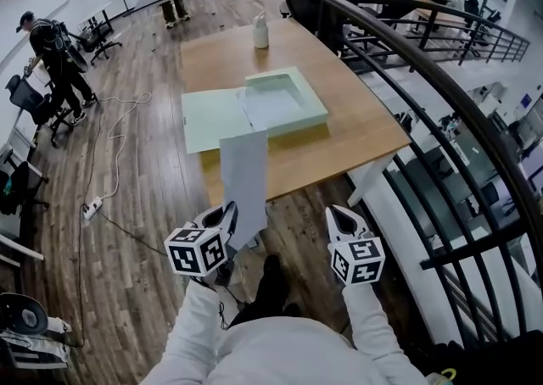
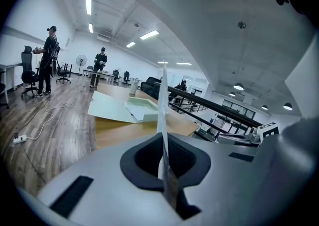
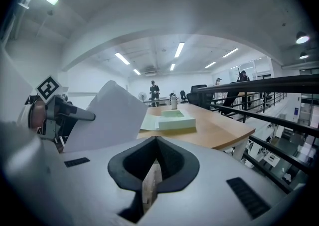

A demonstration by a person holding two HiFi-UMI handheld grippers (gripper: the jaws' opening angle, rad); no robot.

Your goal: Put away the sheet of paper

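Observation:
A white sheet of paper (image 1: 244, 173) stands upright in front of me, pinched at its lower edge by my left gripper (image 1: 229, 210), which is shut on it. In the left gripper view the sheet (image 2: 162, 98) rises edge-on from between the jaws of that gripper (image 2: 163, 136). My right gripper (image 1: 339, 215) is beside it to the right, shut with nothing in it (image 3: 157, 138); from there I see the sheet (image 3: 112, 115) and the left gripper (image 3: 91, 116) at the left. Ahead on the wooden table (image 1: 365, 133) lies an open pale green box (image 1: 293, 125) with its lid (image 1: 212, 119) flat beside it.
A white bottle (image 1: 260, 32) stands at the table's far end. A black railing (image 1: 424, 61) runs along the right side. A cable with a power strip (image 1: 92, 206) lies on the wooden floor at the left. People and office chairs are farther back.

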